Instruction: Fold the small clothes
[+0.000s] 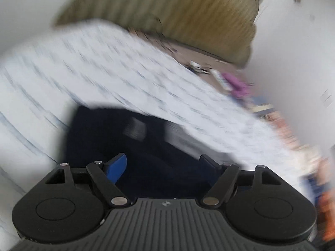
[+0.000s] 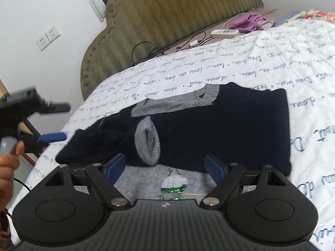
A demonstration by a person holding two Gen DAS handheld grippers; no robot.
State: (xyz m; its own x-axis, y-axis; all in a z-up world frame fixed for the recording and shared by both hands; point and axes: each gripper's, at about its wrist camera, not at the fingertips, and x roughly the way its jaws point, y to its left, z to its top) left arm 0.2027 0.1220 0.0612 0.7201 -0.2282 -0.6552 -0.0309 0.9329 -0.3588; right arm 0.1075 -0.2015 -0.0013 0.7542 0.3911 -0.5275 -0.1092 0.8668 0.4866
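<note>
- Left wrist view, motion-blurred: the white script-printed bedsheet (image 1: 100,67) fills mid-frame, the olive headboard (image 1: 188,10) above; a navy sweater (image 1: 146,146) lies at lower centre beyond the left hand-held gripper (image 1: 163,163), jaws apart, empty.
- Right wrist view: the sweater (image 2: 219,129) with grey cuffs lies flat mid-frame; the right hand-held gripper (image 2: 165,165) is spread, empty. Bare sheet (image 2: 293,52) spans the right; a power strip (image 2: 225,33) sits upper right.

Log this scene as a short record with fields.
surface: bed sheet with script print
garment: navy sweater, grey cuff and collar, lying partly folded
left tongs: open, empty, at the sweater's left end
right tongs: open, empty, over the near edge
background: headboard, power strip, purple cloth
</note>
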